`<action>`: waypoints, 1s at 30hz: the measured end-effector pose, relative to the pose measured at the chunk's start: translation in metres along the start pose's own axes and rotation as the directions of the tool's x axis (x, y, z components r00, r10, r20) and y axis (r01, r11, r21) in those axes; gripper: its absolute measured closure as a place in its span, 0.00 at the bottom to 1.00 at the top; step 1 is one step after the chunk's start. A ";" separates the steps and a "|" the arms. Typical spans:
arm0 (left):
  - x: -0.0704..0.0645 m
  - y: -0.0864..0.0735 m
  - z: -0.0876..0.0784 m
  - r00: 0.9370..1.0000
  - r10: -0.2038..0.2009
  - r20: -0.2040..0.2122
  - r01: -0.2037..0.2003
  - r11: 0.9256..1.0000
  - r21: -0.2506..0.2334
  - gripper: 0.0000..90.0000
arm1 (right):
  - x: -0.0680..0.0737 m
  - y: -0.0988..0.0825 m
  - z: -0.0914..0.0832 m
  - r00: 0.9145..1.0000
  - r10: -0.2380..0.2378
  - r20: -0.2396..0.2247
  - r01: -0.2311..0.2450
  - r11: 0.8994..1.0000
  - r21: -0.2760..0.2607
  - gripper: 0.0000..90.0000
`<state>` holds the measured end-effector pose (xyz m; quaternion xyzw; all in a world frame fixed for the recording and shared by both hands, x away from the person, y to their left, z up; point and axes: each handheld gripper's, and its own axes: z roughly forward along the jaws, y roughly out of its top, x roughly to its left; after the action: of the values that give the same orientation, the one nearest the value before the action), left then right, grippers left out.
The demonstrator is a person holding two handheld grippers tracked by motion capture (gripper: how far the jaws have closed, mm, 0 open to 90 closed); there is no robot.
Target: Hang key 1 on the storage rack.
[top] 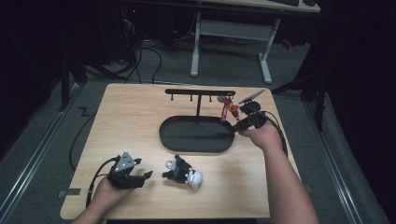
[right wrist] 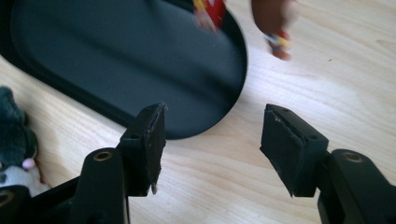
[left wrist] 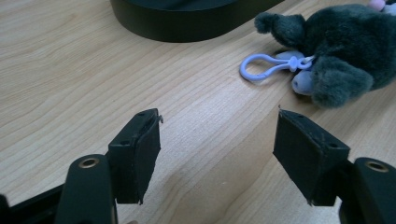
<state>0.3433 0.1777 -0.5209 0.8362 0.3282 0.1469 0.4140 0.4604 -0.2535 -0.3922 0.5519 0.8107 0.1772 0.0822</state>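
Note:
A dark grey and white plush keychain [top: 184, 173] lies on the wooden table [top: 130, 116] near the front; its lilac clasp [left wrist: 266, 65] points toward the black oval tray [top: 164, 136]. My left gripper [top: 147, 176] rests just left of the plush, open, nothing between its jaws [left wrist: 217, 140]. My right gripper [top: 237, 127] hovers at the tray's right end, open and empty [right wrist: 215, 135], aimed down at the tray rim [right wrist: 205, 128]. A red keychain [top: 228, 108] hangs from the black hook rack [top: 200, 92] above the tray, its lower end blurred [right wrist: 212, 11].
A second small charm [right wrist: 275, 23] dangles beside the red one. The rack's post stands at the back of the tray. Behind the table, a white desk frame [top: 233, 37] and cables lie on the floor. Bare wood lies left of the tray.

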 end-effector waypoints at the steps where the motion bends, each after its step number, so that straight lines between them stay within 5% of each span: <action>1: -0.001 0.000 0.000 1.000 0.000 0.006 0.000 1.000 0.002 0.36 | 0.001 -0.006 0.002 1.000 -0.002 -0.008 0.001 1.000 -0.017 0.44; 7: -0.006 0.002 0.001 0.999 -0.004 0.034 0.005 1.000 -0.010 0.39 | 0.016 -0.047 0.014 0.999 -0.040 -0.013 0.038 0.992 -0.123 0.45; 14: -0.013 0.003 0.003 0.999 0.021 0.043 -0.021 1.000 -0.010 0.40 | 0.030 -0.113 0.033 0.999 -0.045 0.019 0.049 0.950 -0.307 0.42; 19: -0.018 0.002 0.002 0.999 0.016 0.050 -0.015 1.000 -0.020 0.40 | 0.033 -0.162 0.049 0.999 -0.040 0.018 0.044 0.926 -0.376 0.42; 21: -0.021 0.002 0.001 0.998 0.017 0.057 -0.016 1.000 -0.027 0.41 | 0.036 -0.180 0.053 0.999 -0.035 0.021 0.041 0.905 -0.423 0.42; 23: -0.026 0.004 0.001 0.998 0.016 0.065 -0.014 0.999 -0.041 0.41 | 0.037 -0.200 0.056 0.999 -0.017 0.046 0.037 0.864 -0.502 0.48; 25: -0.032 0.006 0.001 0.997 0.021 0.068 -0.017 0.998 -0.061 0.41 | 0.036 -0.204 0.050 0.999 -0.006 0.042 0.026 0.867 -0.498 0.44; 26: -0.035 0.007 0.001 0.998 0.025 0.065 -0.021 0.998 -0.064 0.41 | 0.037 -0.206 0.046 0.997 -0.021 0.074 0.057 0.852 -0.520 0.46; 27: -0.038 0.008 0.001 0.998 0.030 0.060 -0.026 0.997 -0.069 0.41 | 0.037 -0.207 0.045 0.996 -0.020 0.083 0.061 0.848 -0.527 0.46; 30: -0.047 0.010 0.001 0.998 0.038 0.046 -0.033 0.994 -0.105 0.44 | 0.037 -0.206 0.048 0.999 -0.023 0.031 0.036 0.853 -0.521 0.46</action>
<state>0.3133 0.1416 -0.5125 0.8225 0.2949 0.1510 0.4622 0.2840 -0.2776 -0.5117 0.4985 0.7397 0.3824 0.2411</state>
